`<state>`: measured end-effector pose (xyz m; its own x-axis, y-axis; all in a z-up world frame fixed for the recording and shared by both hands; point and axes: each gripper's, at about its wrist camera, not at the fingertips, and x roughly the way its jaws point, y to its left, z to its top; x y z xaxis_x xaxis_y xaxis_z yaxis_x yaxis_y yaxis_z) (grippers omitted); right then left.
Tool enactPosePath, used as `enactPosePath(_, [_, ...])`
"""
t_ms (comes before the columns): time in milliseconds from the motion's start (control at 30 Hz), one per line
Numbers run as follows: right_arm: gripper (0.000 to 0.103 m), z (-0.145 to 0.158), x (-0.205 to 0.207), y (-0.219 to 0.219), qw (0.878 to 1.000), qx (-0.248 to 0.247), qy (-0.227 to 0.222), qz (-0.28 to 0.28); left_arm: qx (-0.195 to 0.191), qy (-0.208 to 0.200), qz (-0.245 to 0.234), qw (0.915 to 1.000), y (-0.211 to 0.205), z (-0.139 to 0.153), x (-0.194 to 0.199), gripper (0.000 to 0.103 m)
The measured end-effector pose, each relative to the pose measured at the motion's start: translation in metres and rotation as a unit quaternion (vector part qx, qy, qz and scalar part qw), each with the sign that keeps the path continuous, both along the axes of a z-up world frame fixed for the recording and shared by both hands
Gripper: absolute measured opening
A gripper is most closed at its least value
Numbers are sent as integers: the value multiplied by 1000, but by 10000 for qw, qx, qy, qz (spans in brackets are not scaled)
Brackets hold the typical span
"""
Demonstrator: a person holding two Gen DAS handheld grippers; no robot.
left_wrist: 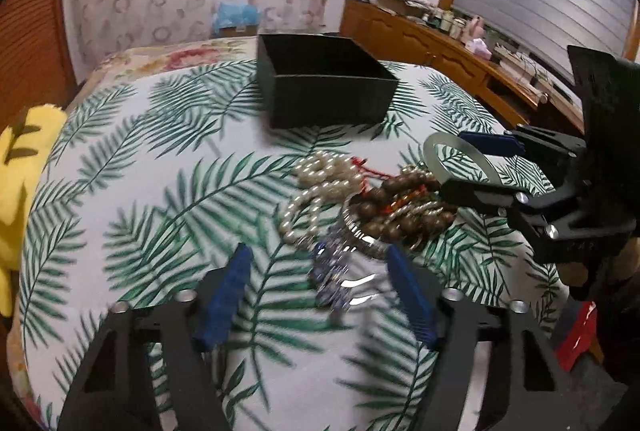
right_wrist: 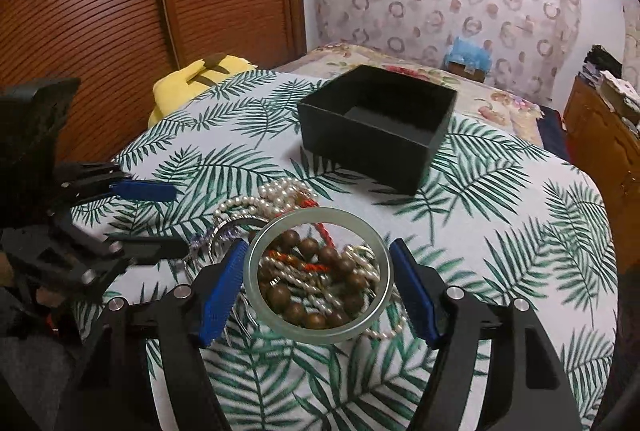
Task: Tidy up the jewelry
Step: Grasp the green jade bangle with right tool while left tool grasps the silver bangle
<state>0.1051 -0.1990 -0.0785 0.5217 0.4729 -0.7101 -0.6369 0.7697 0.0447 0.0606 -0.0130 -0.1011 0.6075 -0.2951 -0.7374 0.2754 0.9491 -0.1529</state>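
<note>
Two grippers close in on one heap of jewelry lying on a palm-leaf cloth (right_wrist: 500, 231). Seen from the right wrist, the right gripper (right_wrist: 316, 287) stands wide around a pale green bangle (right_wrist: 320, 331) at lower centre; its blue pads (right_wrist: 224, 291) sit just beside the ring on either side, and I cannot tell whether they press it. Inside the bangle show brown wooden beads (right_wrist: 308, 311) and an orange-red cord (right_wrist: 324, 235), with a pearl strand (right_wrist: 256, 203) spilling out to the upper left.

From the left wrist, the left gripper (left_wrist: 320, 295) is partly open at the bottom of the frame, its pads (left_wrist: 228, 291) apart — between them lies a blurred silver and purplish piece (left_wrist: 336, 271), not visibly pinched. Just above it sit the pearls and brown beads, and the bangle is at middle right between the other gripper's fingers.

Above the heap, well apart from it, stands an open black box (right_wrist: 360, 135). At the cloth's edge on the upper left of the right-wrist view lies a yellow plush toy (right_wrist: 188, 83).
</note>
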Motion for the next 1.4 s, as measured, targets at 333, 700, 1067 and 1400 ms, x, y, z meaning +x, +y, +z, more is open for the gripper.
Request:
enactPosePath(333, [74,-2,-5,-19,9996,61,-8,-267,-38,242,-218,9995,-22,-8,32,21])
enactPosePath(700, [74,-5,-5,-22,9994,117,21,-320,413,-25,-292,9987,-32,-4,28,5])
enactPosePath(1067, [74,-5,-4,-29,9991,133,7,-391,144,-713,-98,9973,-23,38,17,1])
enactPosePath(1400, [74,-6,-4,-36,9988,153,13,-456,235,-953,-35,9952,-15,59,19,0])
